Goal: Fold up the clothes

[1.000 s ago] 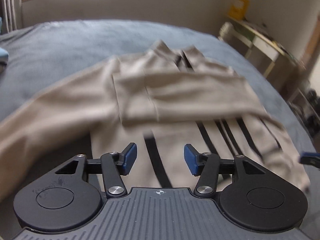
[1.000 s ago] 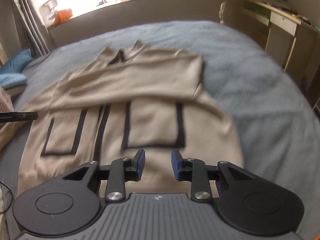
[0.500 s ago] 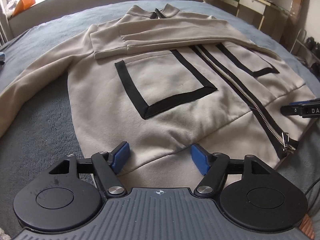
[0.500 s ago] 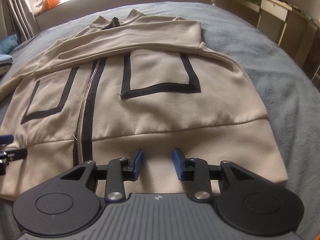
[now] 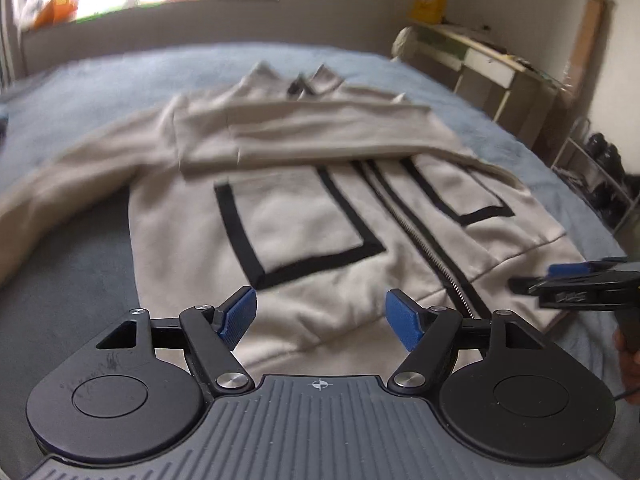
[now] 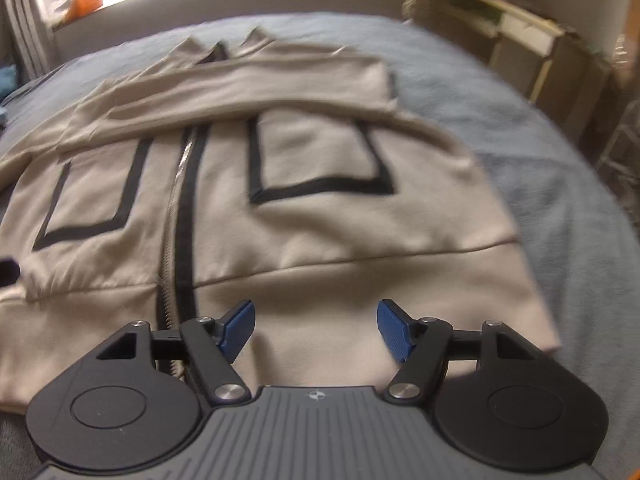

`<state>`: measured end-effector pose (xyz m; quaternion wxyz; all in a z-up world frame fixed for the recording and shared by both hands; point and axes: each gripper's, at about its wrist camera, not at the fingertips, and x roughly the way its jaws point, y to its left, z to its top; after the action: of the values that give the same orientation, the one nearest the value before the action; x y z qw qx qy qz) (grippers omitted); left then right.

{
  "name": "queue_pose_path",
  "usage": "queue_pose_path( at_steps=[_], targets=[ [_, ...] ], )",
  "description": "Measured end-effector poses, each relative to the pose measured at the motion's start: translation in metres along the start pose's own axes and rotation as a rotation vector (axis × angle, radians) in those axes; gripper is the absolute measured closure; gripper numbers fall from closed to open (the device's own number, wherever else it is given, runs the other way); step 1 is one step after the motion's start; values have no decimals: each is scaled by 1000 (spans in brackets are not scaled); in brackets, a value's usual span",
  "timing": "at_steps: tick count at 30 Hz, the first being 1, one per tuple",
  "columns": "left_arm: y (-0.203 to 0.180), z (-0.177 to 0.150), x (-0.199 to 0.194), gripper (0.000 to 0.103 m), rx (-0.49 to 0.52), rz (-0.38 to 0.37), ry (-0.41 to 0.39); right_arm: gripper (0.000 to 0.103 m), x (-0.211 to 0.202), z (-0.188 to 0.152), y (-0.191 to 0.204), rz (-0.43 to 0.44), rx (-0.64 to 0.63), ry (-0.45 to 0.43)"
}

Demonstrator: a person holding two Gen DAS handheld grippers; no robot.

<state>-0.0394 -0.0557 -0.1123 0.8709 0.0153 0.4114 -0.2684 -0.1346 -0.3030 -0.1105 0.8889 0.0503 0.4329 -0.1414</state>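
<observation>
Spread face-up on a blue-grey bed (image 5: 80, 280): a beige zip jacket (image 5: 320, 240) with black-trimmed pockets, one sleeve (image 6: 240, 92) already laid across the chest, the other sleeve (image 5: 60, 200) trailing off to the left side. Poised over the near hem: left gripper (image 5: 321, 316), released, blue pads wide apart, only hem cloth showing between them and nothing pinched. Likewise over the hem on the other side of the zip (image 6: 176, 216): right gripper (image 6: 316, 326), jaws opening, cloth lying below them but not clamped. Seen at the right edge of the left wrist view, a hand (image 5: 630, 360) carrying that second tool. Judged to be the reach for the bottom edge, ahead of a fold. Called for next, by the look of it: pads lowered onto the hem, both sides pinched evenly, then lifted together toward the collar (image 5: 304, 78), though the loose sleeve might need tucking in first.
</observation>
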Motion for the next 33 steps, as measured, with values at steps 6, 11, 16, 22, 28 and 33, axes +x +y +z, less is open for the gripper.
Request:
queue_pose_path(
  at_steps=[6,11,16,22,28,33],
  targets=[
    [10,-9,22,31,-60,22,82,32,-12,12,-12,-12,60,-56],
    [13,-10,22,15,-89,-15,82,25,-3,20,-22,4,162,-96],
    [14,-10,23,3,-106,-40,90,7,44,8,-22,-4,175,33],
    [12,-9,24,0,-107,-40,95,0,47,10,-10,-36,142,51],
    [14,-9,24,0,-126,-46,97,0,49,13,-9,-50,162,84],
    [16,-8,24,0,-142,-52,100,0,51,15,-10,-56,173,99]
  ],
)
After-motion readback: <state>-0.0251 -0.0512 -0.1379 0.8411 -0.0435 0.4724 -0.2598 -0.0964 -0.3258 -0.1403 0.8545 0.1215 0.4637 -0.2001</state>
